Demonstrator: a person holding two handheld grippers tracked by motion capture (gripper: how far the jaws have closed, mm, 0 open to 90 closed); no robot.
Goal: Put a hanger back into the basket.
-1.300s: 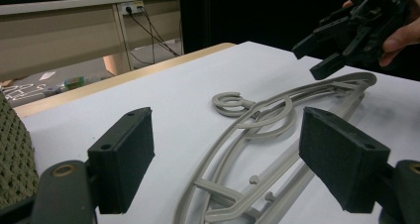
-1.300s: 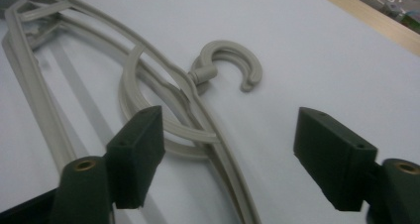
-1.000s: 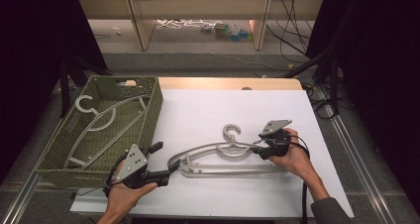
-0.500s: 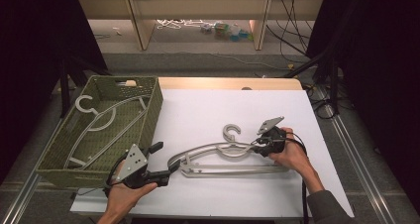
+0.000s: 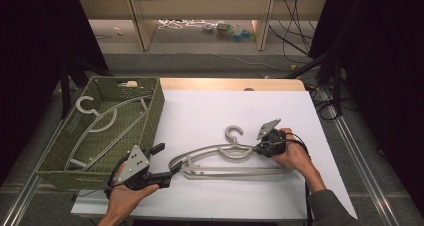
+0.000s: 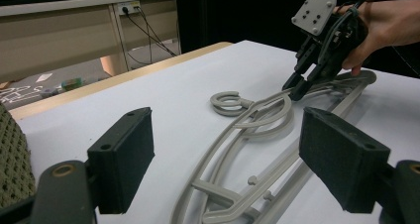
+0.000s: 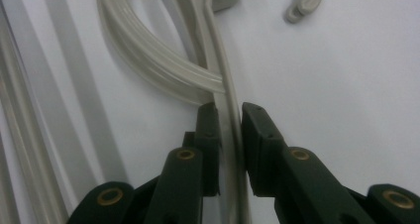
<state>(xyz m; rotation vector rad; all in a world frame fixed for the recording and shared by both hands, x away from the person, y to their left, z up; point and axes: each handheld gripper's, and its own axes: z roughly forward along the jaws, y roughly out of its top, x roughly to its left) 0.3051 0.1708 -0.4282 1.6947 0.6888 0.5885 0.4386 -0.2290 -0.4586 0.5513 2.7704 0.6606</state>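
The high view looks down on the white table [image 5: 210, 111]; both gripper views sit low, apparently sharing its hanger [image 6: 247, 130].

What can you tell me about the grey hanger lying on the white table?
The hanger is pale grey and looks like plastic. It has a round hook on top, two curved arms, a looped piece under the hook and a straight bar along the bottom with small pegs. It lies flat on the white table, hook pointing away from the person. The right gripper has just been closing and now pinches one thin arm between its jaws. The left gripper stands open at the hanger's other end.
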